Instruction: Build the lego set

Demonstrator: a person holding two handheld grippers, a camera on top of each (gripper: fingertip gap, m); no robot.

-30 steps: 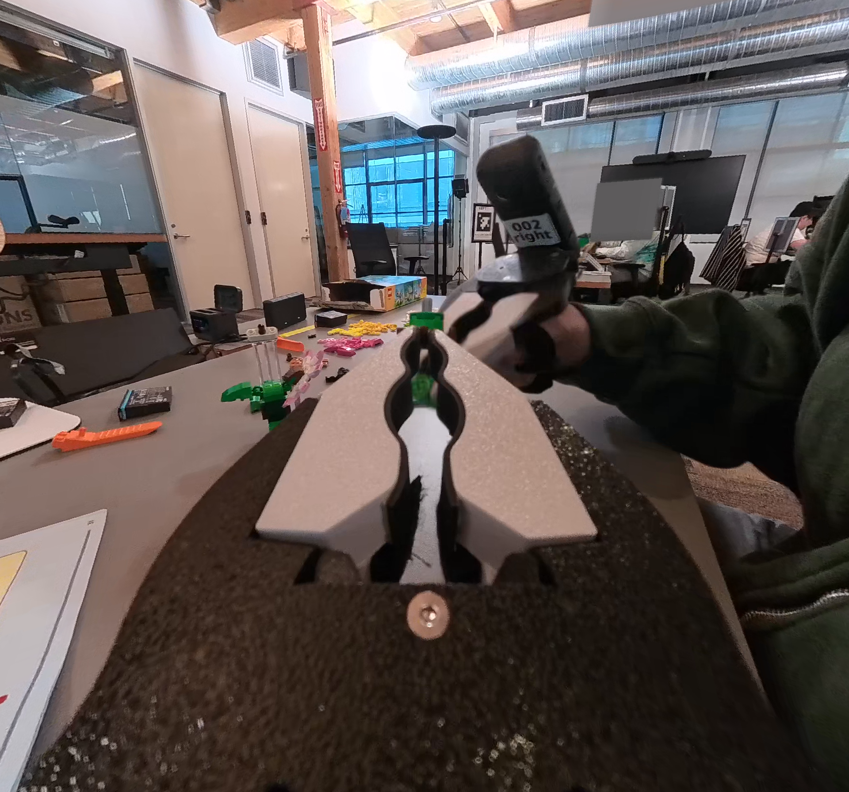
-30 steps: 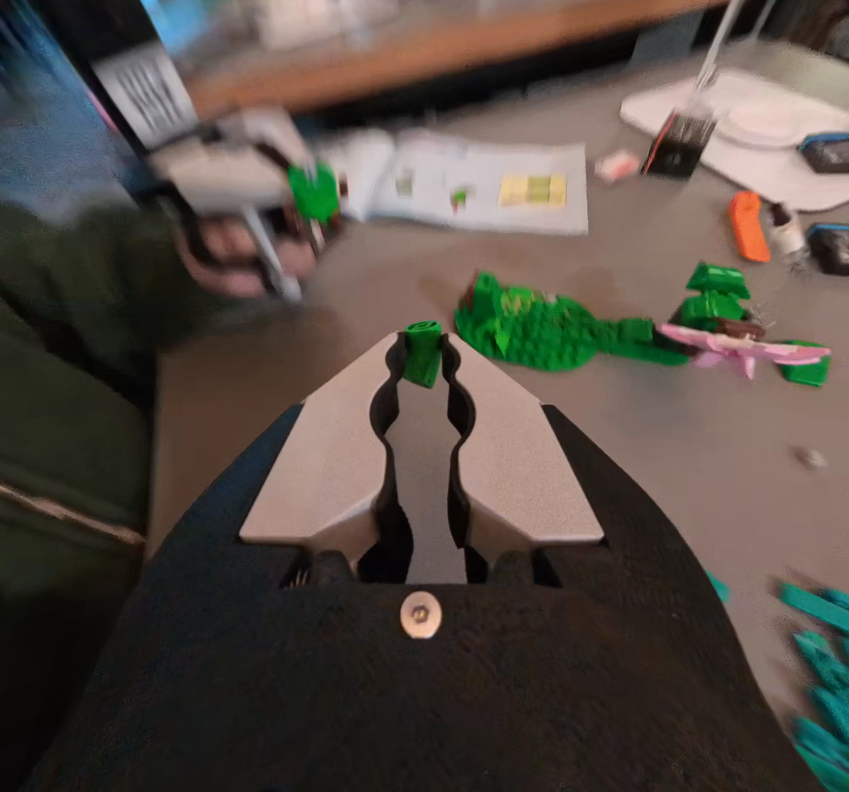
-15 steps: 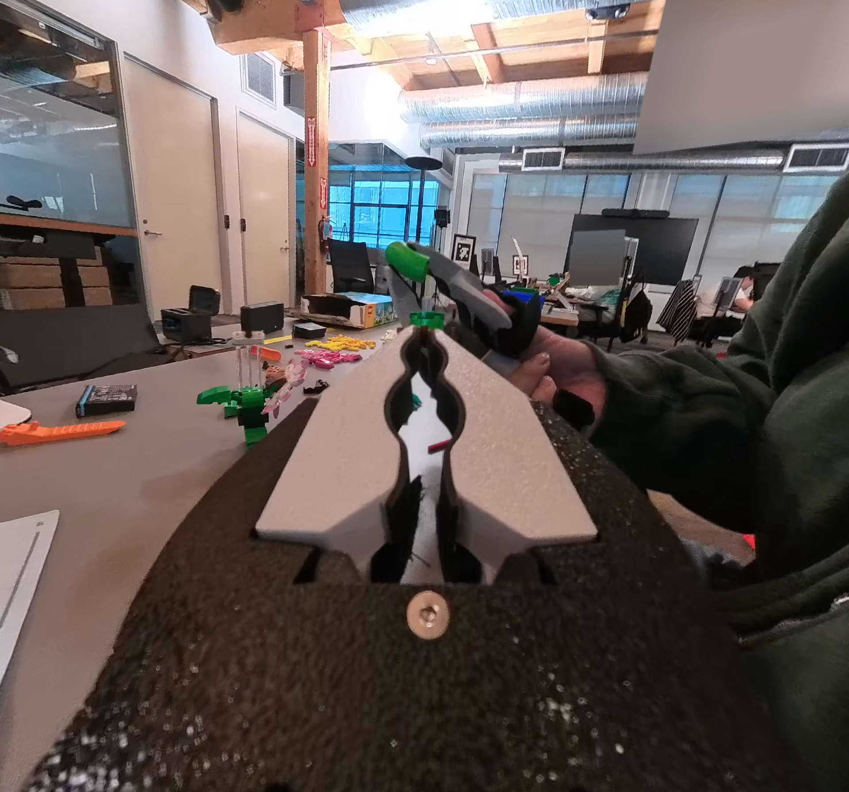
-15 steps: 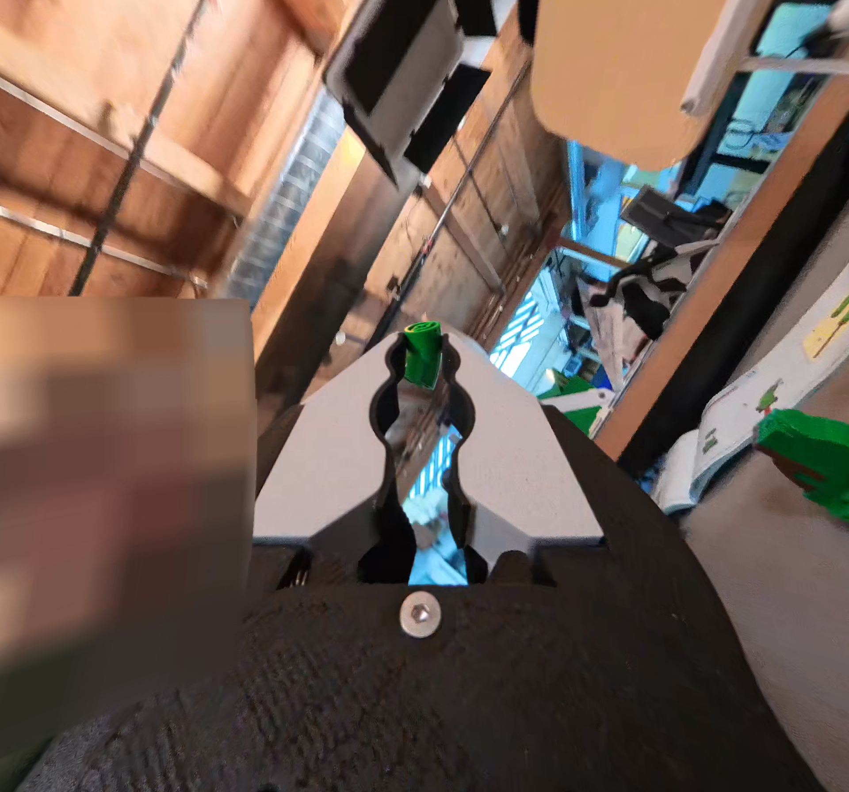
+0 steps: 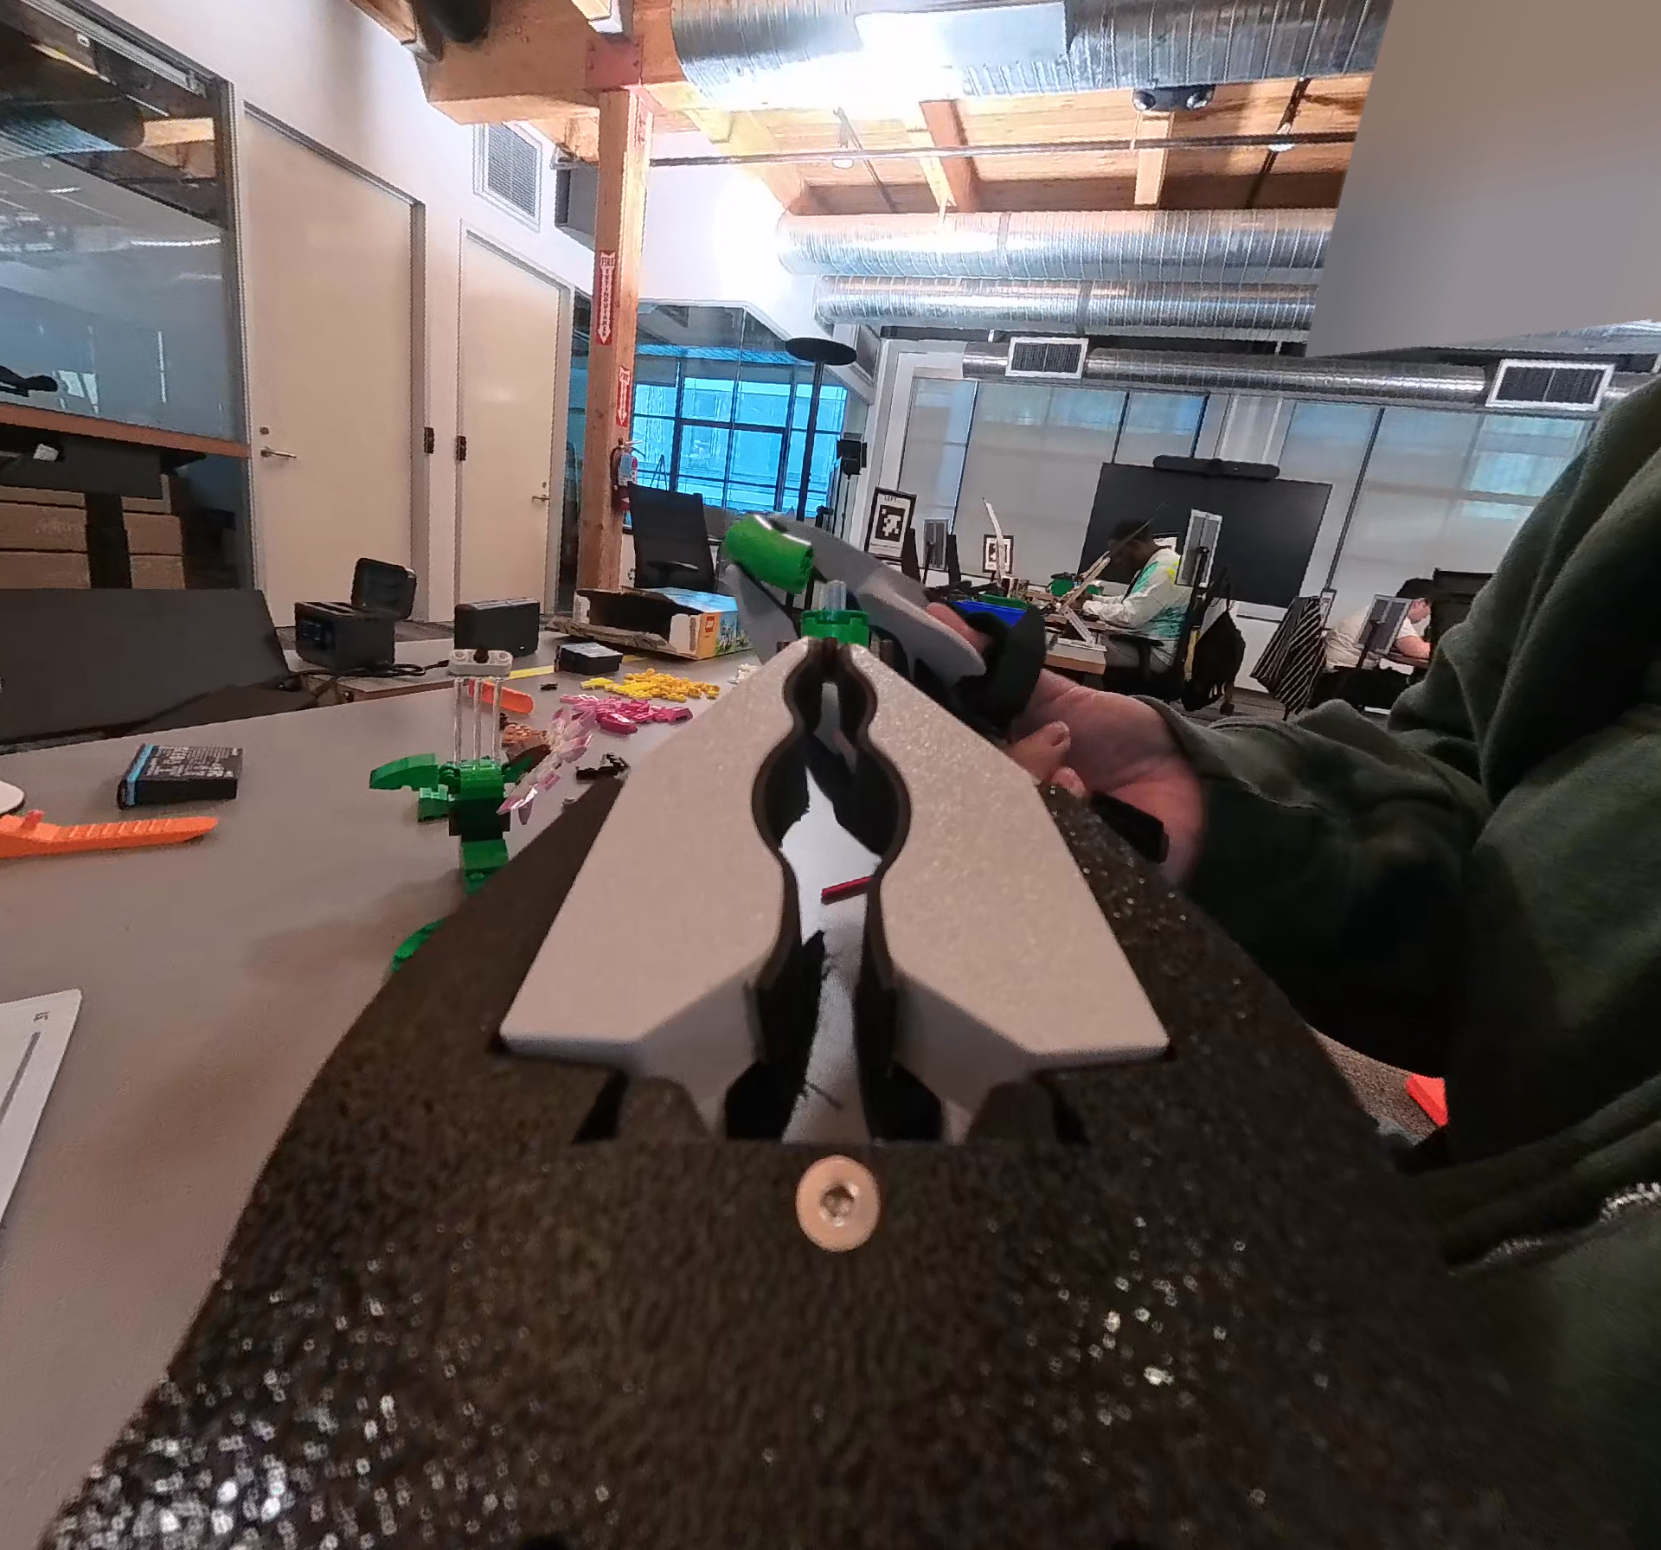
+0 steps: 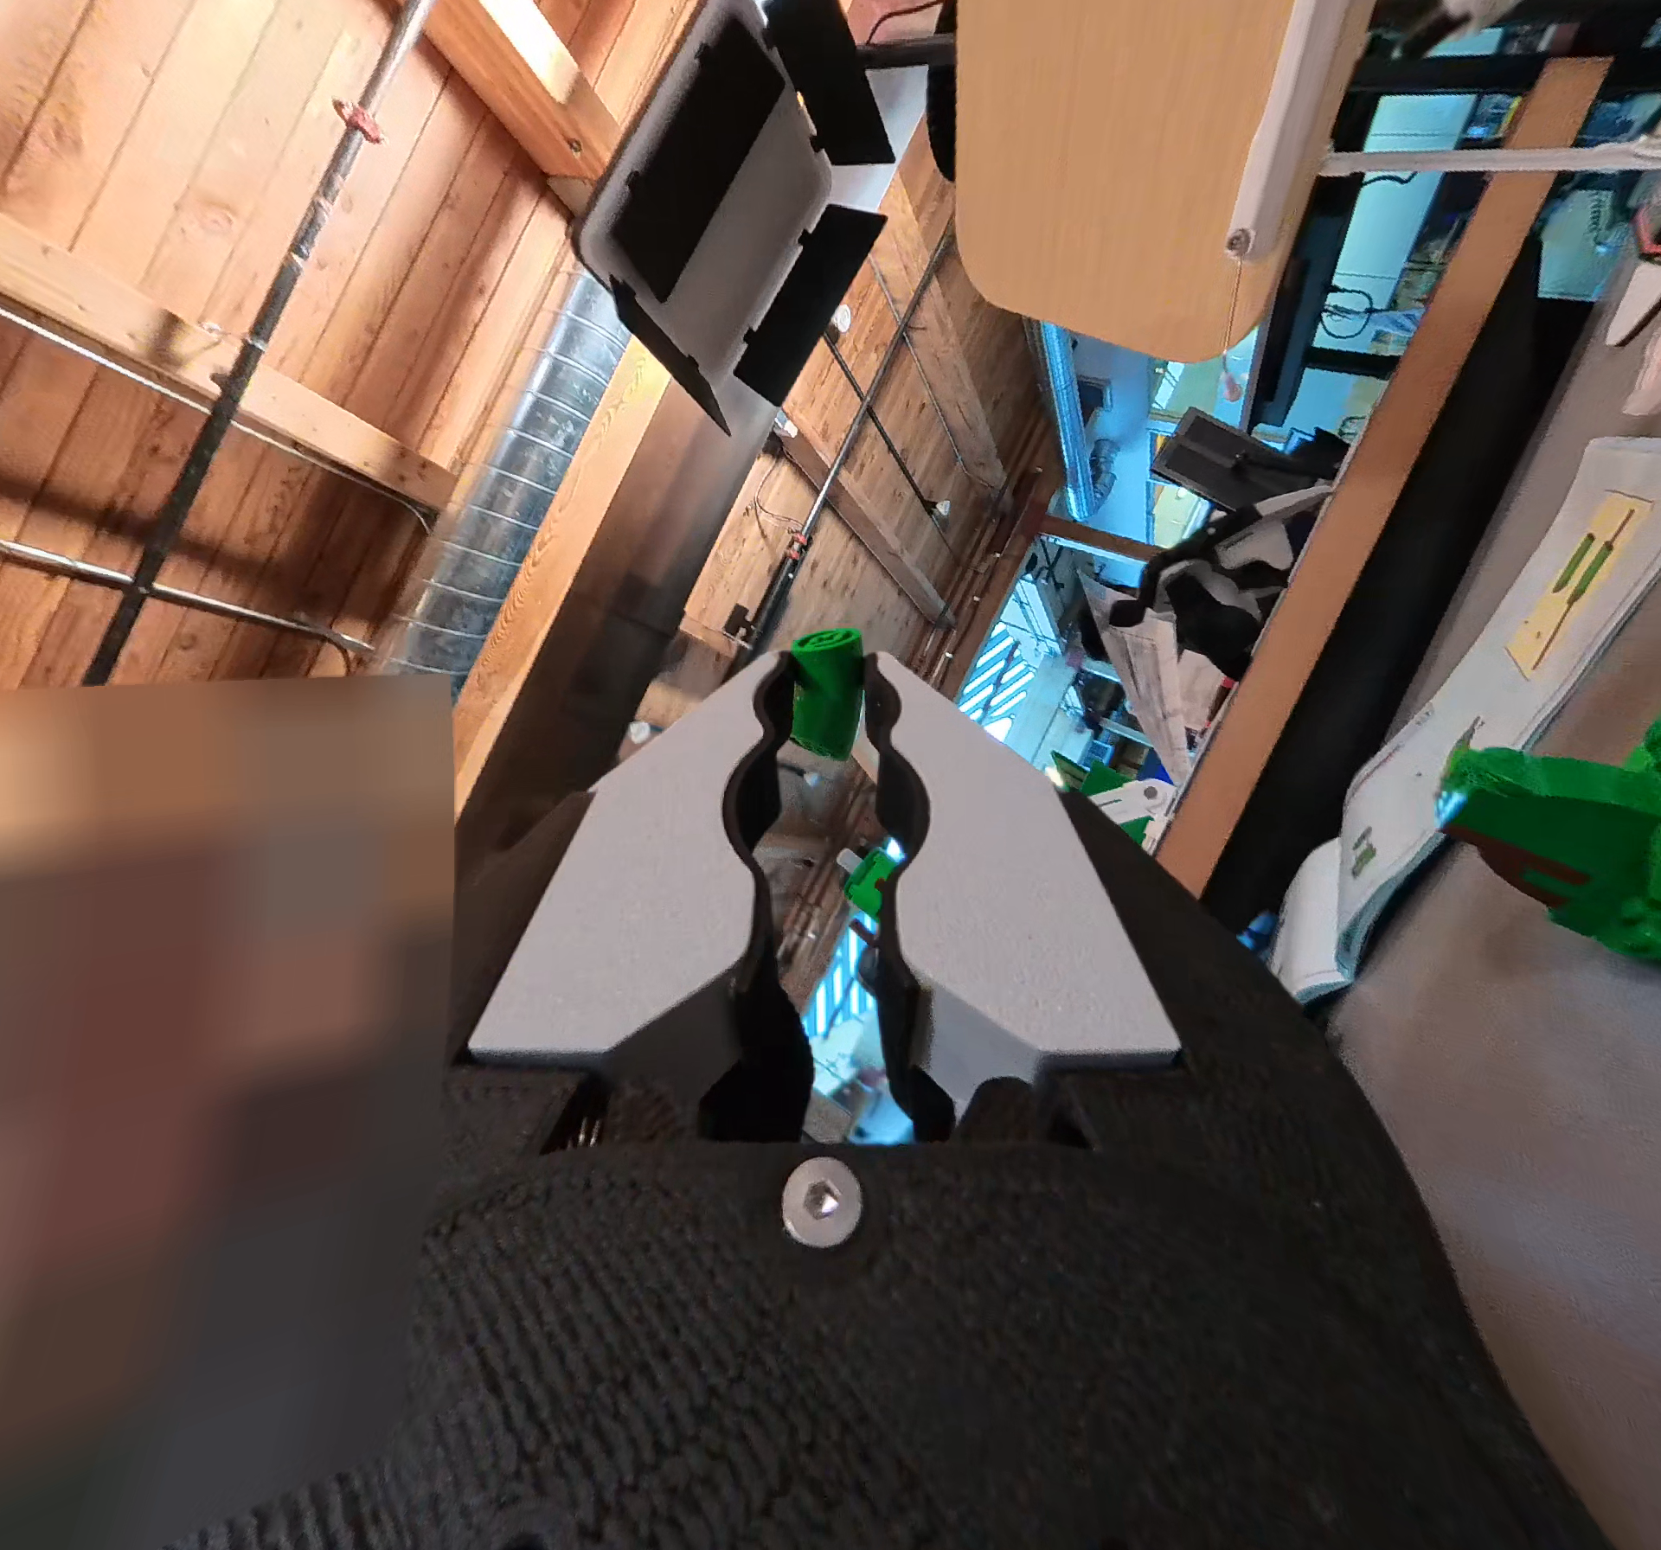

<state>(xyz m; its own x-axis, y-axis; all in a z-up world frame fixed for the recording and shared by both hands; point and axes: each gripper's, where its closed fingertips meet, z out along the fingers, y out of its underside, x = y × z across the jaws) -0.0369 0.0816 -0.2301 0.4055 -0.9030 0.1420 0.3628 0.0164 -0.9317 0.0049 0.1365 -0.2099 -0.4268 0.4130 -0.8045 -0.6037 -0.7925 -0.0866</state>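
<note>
My left gripper [image 5: 829,649] is shut on a small green round piece [image 5: 834,624] with a clear peg on top, held above the grey table. My right gripper [image 6: 827,685] is shut on a green cylinder brick [image 6: 825,703] and is tilted up toward the ceiling. In the left wrist view the right gripper [image 5: 759,559] shows just behind and above my left fingertips, its green cylinder [image 5: 767,552] pointing left. A green plant build with clear stalks and pink petals [image 5: 467,788] stands on the table [image 5: 225,878] at the left. A larger green base build [image 6: 1564,833] shows at the right edge of the right wrist view.
An orange brick separator [image 5: 99,833] and a small black box [image 5: 180,774] lie at the left. Yellow pieces [image 5: 652,685] and pink pieces [image 5: 620,712] lie farther back by an open cardboard box [image 5: 665,622]. An instruction booklet [image 6: 1474,698] lies beside the green base. A green sleeve [image 5: 1438,833] fills the right. The gap from one gripper's tips to the other's is roughly 7 cm.
The right gripper swung up from facing the table to facing the ceiling, keeping its green cylinder. In the left wrist view it moved to just behind my left fingertips. The left gripper tilted up slightly.
</note>
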